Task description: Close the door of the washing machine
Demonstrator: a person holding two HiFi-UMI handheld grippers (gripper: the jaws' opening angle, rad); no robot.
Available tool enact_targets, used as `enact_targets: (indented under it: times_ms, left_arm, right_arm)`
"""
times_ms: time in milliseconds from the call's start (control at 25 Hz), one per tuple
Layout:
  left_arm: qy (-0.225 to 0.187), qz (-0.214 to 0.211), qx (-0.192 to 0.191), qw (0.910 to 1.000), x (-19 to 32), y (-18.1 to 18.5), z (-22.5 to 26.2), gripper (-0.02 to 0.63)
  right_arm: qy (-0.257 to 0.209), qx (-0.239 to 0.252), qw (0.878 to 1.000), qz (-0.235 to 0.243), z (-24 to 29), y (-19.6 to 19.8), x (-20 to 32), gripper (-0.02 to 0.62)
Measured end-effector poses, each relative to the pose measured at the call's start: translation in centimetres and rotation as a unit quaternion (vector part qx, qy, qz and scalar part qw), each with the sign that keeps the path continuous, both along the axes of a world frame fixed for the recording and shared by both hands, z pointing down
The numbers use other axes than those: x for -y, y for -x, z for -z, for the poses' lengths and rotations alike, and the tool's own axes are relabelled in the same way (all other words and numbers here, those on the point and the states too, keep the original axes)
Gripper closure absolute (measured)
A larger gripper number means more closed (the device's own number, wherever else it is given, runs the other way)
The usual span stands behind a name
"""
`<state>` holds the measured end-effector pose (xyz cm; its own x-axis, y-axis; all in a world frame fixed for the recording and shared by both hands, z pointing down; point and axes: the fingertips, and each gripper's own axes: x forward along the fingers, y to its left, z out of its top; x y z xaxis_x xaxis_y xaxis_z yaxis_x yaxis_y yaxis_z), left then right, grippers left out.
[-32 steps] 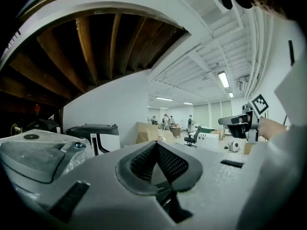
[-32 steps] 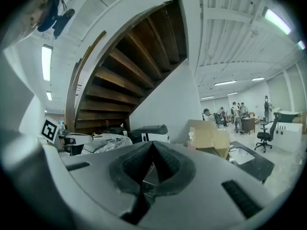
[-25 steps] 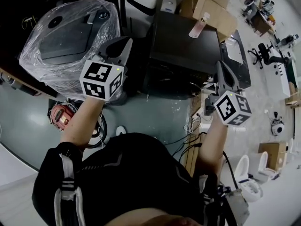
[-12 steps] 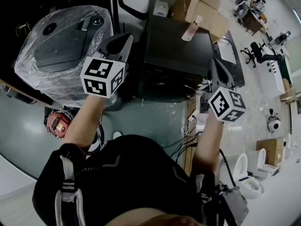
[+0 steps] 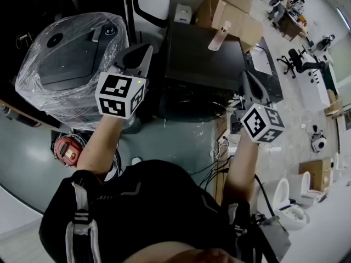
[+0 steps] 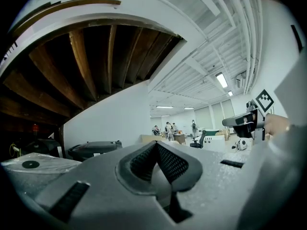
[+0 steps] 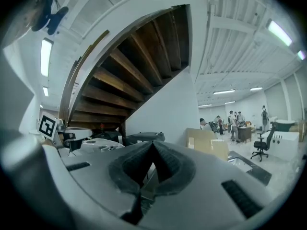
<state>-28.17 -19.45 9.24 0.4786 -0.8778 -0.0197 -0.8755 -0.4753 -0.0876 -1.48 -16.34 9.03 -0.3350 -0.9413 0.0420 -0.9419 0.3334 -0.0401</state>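
The black washing machine point(image 5: 205, 59) stands ahead of me, seen from above; its dark front point(image 5: 192, 104) faces me, and I cannot make out how its door stands. My left gripper point(image 5: 140, 55) is held level by the machine's left front corner, shut with nothing between its jaws. At the right front corner my right gripper point(image 5: 248, 80) is also level, shut and empty. In the left gripper view the closed pads point(image 6: 156, 148) point across the room. The right gripper view shows the same of its pads point(image 7: 153, 146).
A plastic-wrapped machine point(image 5: 66, 64) stands left of the washer. Cardboard boxes point(image 5: 233, 12) are behind it and a pale bottle point(image 5: 218, 37) lies on its top. A red device point(image 5: 68, 149) and cables point(image 5: 219, 147) lie on the floor. White fixtures point(image 5: 290, 201) stand at right.
My left gripper has lifted slightly and settled; the right one has hardly moved. Both stay shut and empty.
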Motion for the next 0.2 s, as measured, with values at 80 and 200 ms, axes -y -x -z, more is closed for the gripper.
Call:
enact_targets:
  times_ms: [80, 200]
  left_arm:
    - [-0.001, -0.003, 0.000, 1.0000, -0.12, 0.00, 0.27, 0.603]
    - [0.001, -0.008, -0.006, 0.9999, -0.32, 0.14, 0.50, 0.603]
  right_arm:
    - [-0.003, -0.010, 1.000, -0.004, 0.14, -0.01, 0.00, 0.591]
    - [-0.007, -0.017, 1.000, -0.004, 0.36, 0.15, -0.04, 0.591]
